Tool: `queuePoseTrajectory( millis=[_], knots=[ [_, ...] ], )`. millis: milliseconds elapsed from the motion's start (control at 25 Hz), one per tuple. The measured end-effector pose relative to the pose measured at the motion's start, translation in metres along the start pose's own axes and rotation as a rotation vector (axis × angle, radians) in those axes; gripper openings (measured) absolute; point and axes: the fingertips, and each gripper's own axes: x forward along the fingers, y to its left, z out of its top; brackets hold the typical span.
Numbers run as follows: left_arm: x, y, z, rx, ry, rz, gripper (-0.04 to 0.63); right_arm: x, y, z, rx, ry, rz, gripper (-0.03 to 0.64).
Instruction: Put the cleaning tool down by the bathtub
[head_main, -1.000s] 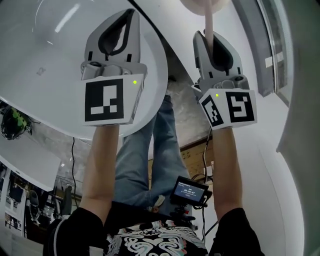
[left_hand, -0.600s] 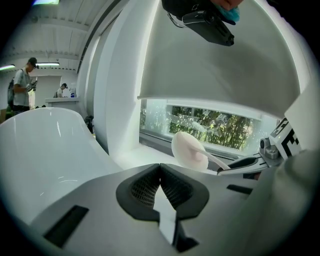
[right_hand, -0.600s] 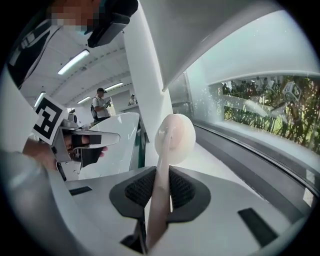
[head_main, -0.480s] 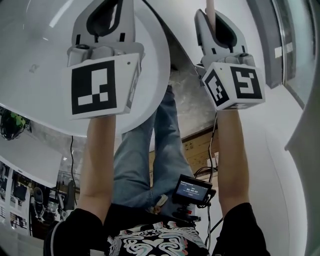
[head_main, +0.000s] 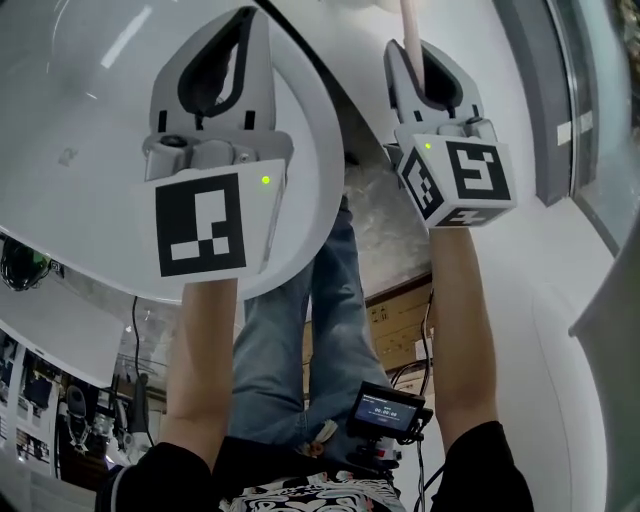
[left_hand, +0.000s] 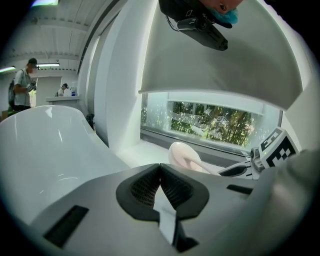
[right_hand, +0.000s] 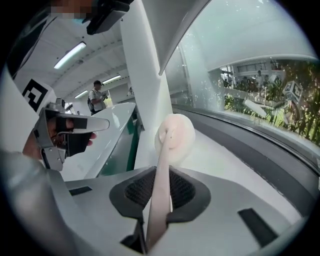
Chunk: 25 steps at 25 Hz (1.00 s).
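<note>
While the right gripper (right_hand: 159, 200) is clamping the tool (right_hand: 173, 134) by its handle, the head is hovering over the ledge (right_hand: 225, 157) beside the tub (head_main: 80, 90), so setting it down is remaining; the left gripper (left_hand: 160, 172) is sitting closed, empty.

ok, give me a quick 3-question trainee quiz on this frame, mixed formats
1. True or false: the left tongs grip the pale pink, round-headed, long-handled cleaning tool.
2. In the right gripper view, the tool's head shows against: A) a grey floor B) the white ledge below the window C) a blue towel.
3. Fill in: in the head view, the ____ tongs sit over the glossy white bathtub.
Key: 1 false, the right tongs grip it; 2 B; 3 left.
</note>
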Motion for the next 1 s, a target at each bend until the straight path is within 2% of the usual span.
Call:
queuePoseTrajectory(
  millis=[120,320,480,760,1000],
  knots=[
    [0.002,-0.003,-0.007,-0.02,0.009,0.005,0.015,0.007,-0.006,-0.014,-0.029,0.045,-0.013,0.084],
    [0.007,-0.006,-0.013,-0.019,0.02,-0.005,0.015,0.02,-0.009,-0.021,-0.094,0.06,-0.003,0.084],
    [0.01,-0.009,-0.017,-0.024,0.023,-0.008,0.015,0.028,-0.004,-0.028,-0.127,0.08,0.028,0.084],
    [0.01,-0.002,-0.025,-0.029,0.039,-0.002,0.015,0.037,-0.019,-0.037,-0.155,0.153,-0.061,0.086],
    [0.007,-0.006,-0.033,-0.013,0.052,-0.009,0.015,0.037,-0.022,-0.044,-0.162,0.162,-0.06,0.107]
  ],
)
